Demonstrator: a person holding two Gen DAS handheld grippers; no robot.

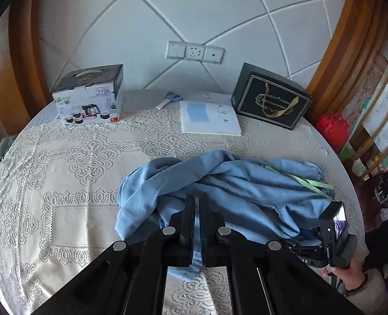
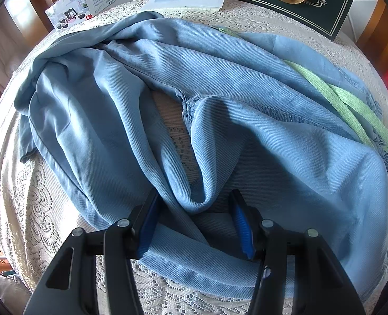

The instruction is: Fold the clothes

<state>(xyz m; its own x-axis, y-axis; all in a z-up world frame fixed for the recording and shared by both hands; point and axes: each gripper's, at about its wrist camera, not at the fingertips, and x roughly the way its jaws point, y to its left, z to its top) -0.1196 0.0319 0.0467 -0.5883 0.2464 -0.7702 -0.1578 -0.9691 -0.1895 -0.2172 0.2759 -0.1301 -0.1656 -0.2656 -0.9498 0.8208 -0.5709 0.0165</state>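
Here the blue garment (image 1: 220,183) is lying crumpled on the lace-covered surface (image 1: 62,183), its green drawstring (image 2: 351,105) trailing to the right. The left gripper (image 1: 197,210) is pinching a fold of it with closed jaws, while the right gripper (image 2: 194,223) is holding its jaws apart around another fold.

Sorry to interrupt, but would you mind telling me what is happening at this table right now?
A person is folding clothes with two handheld grippers. The left gripper has its jaws shut on an edge of the crumpled blue garment, which lies unfolded on the lace tablecloth. The right gripper sits low over the garment with its jaws open around a fold, not yet closed.
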